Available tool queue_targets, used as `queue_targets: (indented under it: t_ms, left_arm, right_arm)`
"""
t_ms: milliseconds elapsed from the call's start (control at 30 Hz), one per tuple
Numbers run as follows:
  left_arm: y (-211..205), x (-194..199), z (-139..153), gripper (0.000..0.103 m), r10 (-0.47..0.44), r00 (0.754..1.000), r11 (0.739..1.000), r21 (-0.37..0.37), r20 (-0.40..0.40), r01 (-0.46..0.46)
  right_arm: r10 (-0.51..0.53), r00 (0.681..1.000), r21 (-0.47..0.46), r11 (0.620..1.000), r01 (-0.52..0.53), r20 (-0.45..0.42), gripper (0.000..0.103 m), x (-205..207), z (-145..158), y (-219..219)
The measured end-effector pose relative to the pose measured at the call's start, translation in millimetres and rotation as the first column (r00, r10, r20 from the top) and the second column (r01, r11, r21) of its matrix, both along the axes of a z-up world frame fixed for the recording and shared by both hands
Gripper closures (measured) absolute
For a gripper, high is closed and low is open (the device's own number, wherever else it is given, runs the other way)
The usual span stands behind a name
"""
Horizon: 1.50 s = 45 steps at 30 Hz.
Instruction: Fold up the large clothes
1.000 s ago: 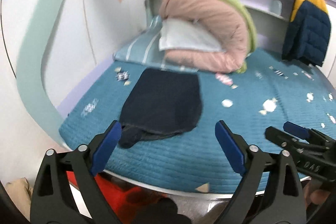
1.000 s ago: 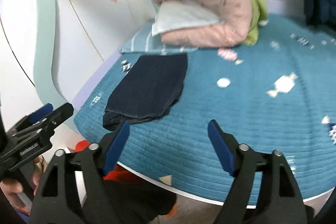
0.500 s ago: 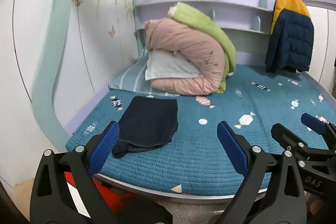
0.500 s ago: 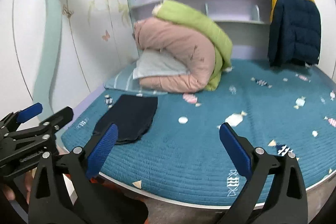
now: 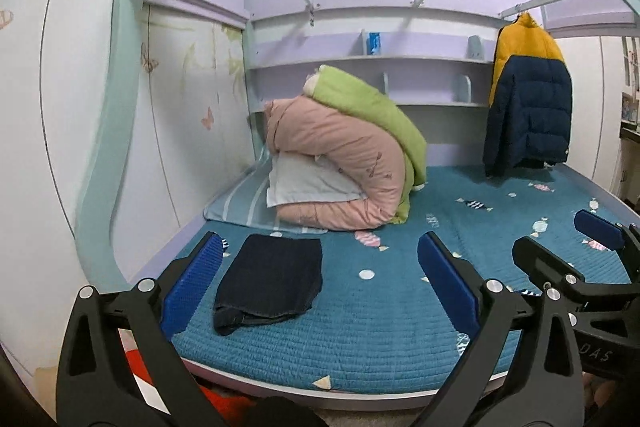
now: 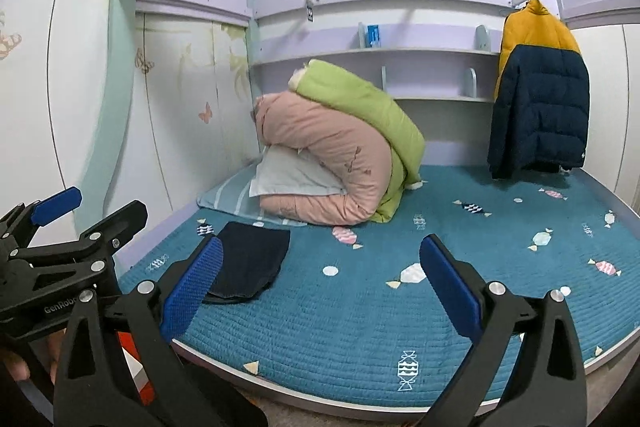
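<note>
Item: folded dark garment (image 5: 270, 281), lower left of frame on the bed (image 5: 400, 347), long axis running away from us, well apart from both tools. We hold left gripper (image 5: 320, 291) and right gripper (image 6: 320, 291) with jaws released, empty; we judge the left nearer.
</note>
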<state>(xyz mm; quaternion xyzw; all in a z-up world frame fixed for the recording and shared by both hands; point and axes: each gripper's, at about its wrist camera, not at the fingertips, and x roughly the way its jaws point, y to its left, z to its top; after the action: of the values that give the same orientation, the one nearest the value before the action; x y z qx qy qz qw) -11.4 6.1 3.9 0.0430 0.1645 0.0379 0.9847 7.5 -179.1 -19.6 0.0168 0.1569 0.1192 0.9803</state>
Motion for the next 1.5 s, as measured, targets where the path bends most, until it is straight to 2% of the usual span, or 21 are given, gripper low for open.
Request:
queue_targets:
  t_ms: [233, 700, 1500]
  left_arm:
    - [-9.6, -15.6, 13.4, 0.005, -0.024, 0.999, 1.0, 0.011, 0.049, 0.023]
    - [-10.4, -27.6, 20.7, 0.005, -0.022, 0.996, 1.0, -0.012, 0.09, 0.024]
    - [-11.7, -30.2, 21.2, 0.005, -0.005, 0.996, 1.0, -0.009, 0.09, 0.006]
  right_arm:
    - [-0.031, 0.997, -0.006, 0.999, 0.032, 0.068, 0.008, -12.7, 11.6, -14.2]
    - [-0.03, 0.994, 0.012, 1.0, 0.028, 0.107, 0.008, -25.0, 18.9, -18.7]
    - [-0.011, 0.996, 0.032, 0.999, 0.008, 0.085, 0.008, -20.7, 20.1, -18.2]
